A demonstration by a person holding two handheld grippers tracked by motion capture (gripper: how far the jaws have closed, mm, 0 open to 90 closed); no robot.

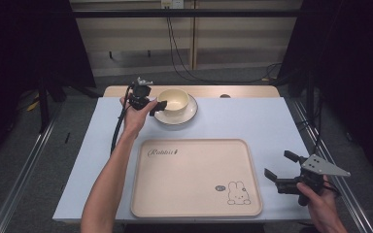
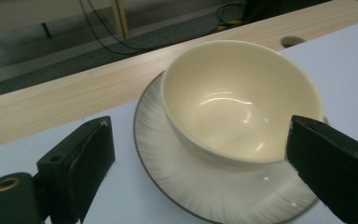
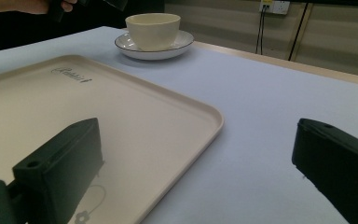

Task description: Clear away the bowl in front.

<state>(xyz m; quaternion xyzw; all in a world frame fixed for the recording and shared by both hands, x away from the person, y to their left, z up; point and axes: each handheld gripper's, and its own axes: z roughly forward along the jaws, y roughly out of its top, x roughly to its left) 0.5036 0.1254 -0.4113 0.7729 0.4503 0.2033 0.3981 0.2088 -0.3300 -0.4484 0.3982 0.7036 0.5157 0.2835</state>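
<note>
Now your left gripper (image 1: 158, 107) sits right beside the bowl (image 1: 176, 100) on its plate (image 1: 190, 112) at the table's far edge, jaws spread wide, holding nothing. Your right gripper (image 1: 278, 165), open too, is far off.

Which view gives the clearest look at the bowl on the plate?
The left gripper view: the bowl is close, its empty inside visible, standing on the plate between open jaws. The high view shows it small, far across the table. The right gripper view shows it from the side, beyond the tray.
</note>
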